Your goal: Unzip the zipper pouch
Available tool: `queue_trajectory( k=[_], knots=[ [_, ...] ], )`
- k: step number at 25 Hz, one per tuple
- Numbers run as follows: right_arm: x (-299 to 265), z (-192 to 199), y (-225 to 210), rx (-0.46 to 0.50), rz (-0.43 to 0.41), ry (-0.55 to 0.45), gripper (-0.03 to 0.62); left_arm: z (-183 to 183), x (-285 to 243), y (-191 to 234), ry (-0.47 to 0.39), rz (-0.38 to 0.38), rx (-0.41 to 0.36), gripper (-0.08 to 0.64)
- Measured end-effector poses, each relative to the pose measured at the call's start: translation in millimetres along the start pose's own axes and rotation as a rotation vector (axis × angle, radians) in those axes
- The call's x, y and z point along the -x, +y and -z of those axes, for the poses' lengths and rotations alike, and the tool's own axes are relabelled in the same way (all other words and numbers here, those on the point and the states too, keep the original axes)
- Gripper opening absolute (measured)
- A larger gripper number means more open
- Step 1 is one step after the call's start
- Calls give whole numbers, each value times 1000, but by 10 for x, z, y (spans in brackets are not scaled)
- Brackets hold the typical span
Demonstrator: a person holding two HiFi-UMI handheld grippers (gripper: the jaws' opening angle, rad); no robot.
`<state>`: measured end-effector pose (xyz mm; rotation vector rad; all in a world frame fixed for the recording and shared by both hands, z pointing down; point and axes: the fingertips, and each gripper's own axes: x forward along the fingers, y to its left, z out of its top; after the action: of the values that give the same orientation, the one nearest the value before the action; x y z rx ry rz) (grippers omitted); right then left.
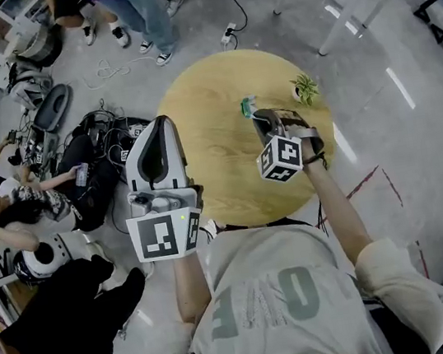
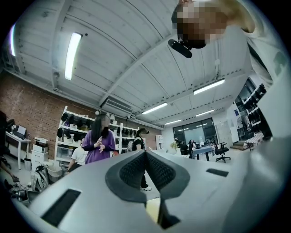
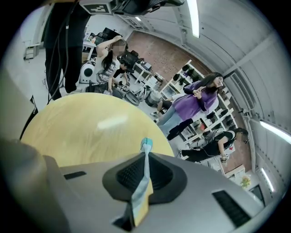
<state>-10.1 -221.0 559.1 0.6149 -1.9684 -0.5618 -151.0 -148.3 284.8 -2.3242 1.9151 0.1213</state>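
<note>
We count two grippers, one pouch, one round wooden table (image 1: 222, 182) and one small potted plant (image 1: 305, 89). The pouch (image 3: 143, 177) is a thin, flat strip, pale blue with a yellow edge, possibly fabric. The right gripper (image 3: 146, 157) pinches it above the table, upper centre of the head view. The left gripper (image 2: 145, 154) has its ribbed jaws pressed together, empty.

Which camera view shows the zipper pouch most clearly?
The right gripper view: the zipper pouch sits edge-on, clamped in the shut right tool. The head view shows only its teal tip; the left gripper view, nothing.
</note>
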Motion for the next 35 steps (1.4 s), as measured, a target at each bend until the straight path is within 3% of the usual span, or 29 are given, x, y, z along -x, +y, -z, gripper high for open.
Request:
queue_trajectory(
  k=[9,19,26,29,35],
  knots=[
    [-163,-147,468,-65,-71,-12,34,-2,99,89,1,-40,-5,26],
    [-296,-49,897,-59,-157,29,34,8,107,142,10,-66,-3,26],
    [-370,-3,1149,-126,-267,60,42,36,127,173,17,-70,4,26],
    [-379,9,1191,-172,-320,69,154,24,117,174,16,-77,1,26],
    [-342,-55,1161,-237,-360,46,207,26,131,195,15,-80,1,26]
  ],
)
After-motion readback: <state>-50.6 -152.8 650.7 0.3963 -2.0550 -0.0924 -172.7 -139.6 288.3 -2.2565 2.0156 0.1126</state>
